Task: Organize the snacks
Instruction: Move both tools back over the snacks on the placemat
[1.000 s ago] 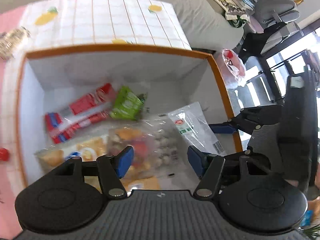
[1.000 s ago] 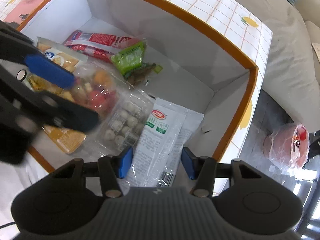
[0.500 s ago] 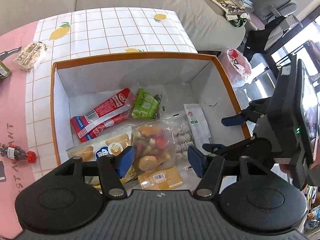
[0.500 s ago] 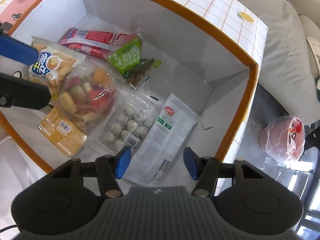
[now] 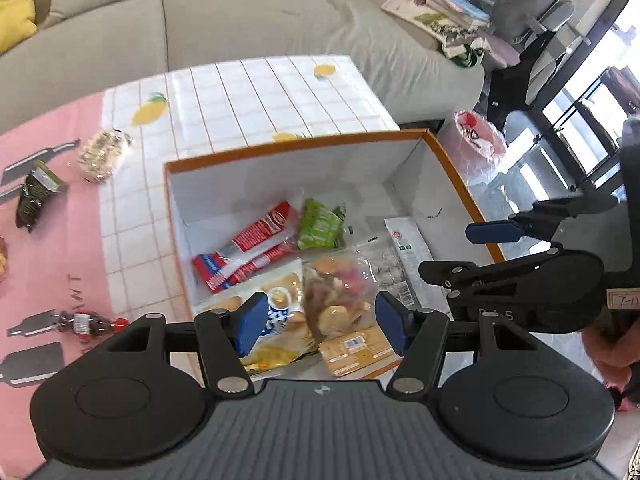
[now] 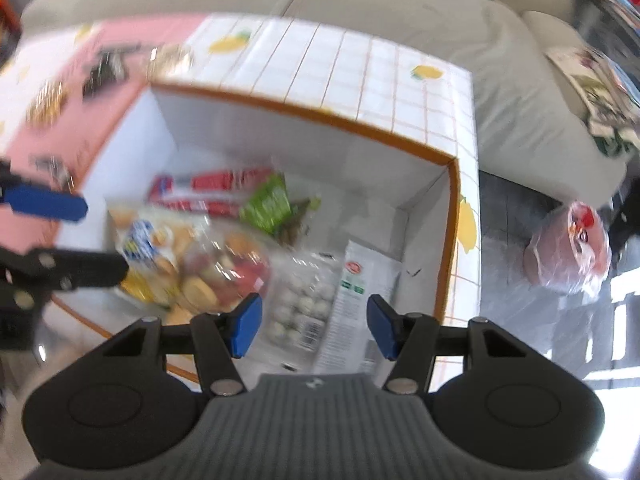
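now both tongs spread, empty: left tongs [image 5: 318, 322], right tongs [image 6: 314, 326] above box [image 5: 452, 168] (snacks inside).

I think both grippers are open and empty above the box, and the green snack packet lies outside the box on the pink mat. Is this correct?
Not fully. The green snack packet lies inside the box, beside the red packet, as the left wrist view shows. The rest holds: the left gripper and the right gripper are both open and empty above the box.
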The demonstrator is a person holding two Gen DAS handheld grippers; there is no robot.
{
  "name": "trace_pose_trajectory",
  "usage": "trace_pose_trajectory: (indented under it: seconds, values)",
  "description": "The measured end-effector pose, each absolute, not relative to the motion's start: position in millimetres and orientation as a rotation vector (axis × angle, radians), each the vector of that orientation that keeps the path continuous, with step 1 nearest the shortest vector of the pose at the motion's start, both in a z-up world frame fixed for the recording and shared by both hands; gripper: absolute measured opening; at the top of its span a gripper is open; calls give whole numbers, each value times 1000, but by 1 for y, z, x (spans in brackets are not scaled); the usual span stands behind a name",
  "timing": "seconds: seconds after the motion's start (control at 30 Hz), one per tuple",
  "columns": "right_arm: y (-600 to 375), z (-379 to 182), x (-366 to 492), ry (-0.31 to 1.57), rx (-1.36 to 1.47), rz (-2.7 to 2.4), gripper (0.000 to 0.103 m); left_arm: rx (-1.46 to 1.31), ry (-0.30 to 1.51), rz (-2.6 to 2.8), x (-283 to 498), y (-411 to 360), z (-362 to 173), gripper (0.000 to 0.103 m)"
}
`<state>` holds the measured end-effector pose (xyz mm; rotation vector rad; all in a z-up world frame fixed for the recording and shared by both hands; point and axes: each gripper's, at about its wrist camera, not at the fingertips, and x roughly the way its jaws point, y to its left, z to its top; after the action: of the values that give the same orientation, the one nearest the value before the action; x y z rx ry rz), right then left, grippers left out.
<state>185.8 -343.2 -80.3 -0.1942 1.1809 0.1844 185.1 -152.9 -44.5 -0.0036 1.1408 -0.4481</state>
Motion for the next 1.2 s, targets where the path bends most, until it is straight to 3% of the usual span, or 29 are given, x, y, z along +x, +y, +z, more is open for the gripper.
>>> trace_pose_trajectory:
  seconds: [0.27,0.6,0.97,1.2]
  values:
    - [-309,-45,153,1006,52,131,57,12,1035,-410,163,-101,-16,72]
    - [-237,-30,122,866,161,88,57,34,948,-345,128,-23,-10,72]
    - [-151,-52,101,797,193,167,57,104,955,-296,120,49,-30,72]
    - [-106,-77,112,810,60,271,52,114,1014,-286,138,81,-47,72]
